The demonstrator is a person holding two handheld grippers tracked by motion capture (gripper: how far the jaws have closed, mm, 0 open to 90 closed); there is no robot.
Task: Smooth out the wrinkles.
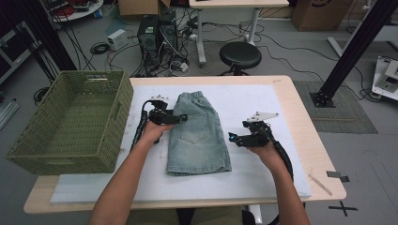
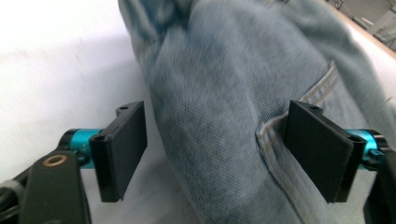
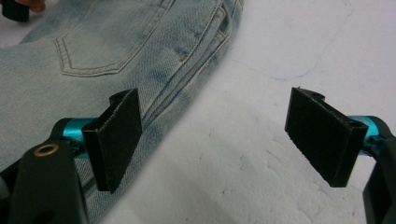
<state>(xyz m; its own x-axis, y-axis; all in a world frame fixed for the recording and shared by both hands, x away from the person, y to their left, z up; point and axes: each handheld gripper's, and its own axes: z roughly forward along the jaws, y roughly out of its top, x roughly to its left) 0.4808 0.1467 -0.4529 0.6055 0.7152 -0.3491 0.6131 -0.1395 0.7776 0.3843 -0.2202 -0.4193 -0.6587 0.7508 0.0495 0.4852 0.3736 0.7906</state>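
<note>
A pair of light blue denim shorts (image 1: 199, 136) lies folded lengthwise on the white board (image 1: 253, 103), waistband at the far end. My left gripper (image 1: 184, 117) reaches over the shorts' left edge near the back pocket. In the left gripper view its jaws stand wide around a fold of the denim (image 2: 224, 116); the left pad is clear of the cloth. My right gripper (image 1: 233, 137) hovers just off the shorts' right edge, open. In the right gripper view its left jaw sits over the denim hem (image 3: 116, 42) and its right jaw over bare board.
A green woven basket (image 1: 70, 122) stands at the table's left edge, beside the left forearm. The wooden table (image 1: 305, 131) extends past the board on the right. A black stool (image 1: 240, 55) and cables lie beyond the far edge.
</note>
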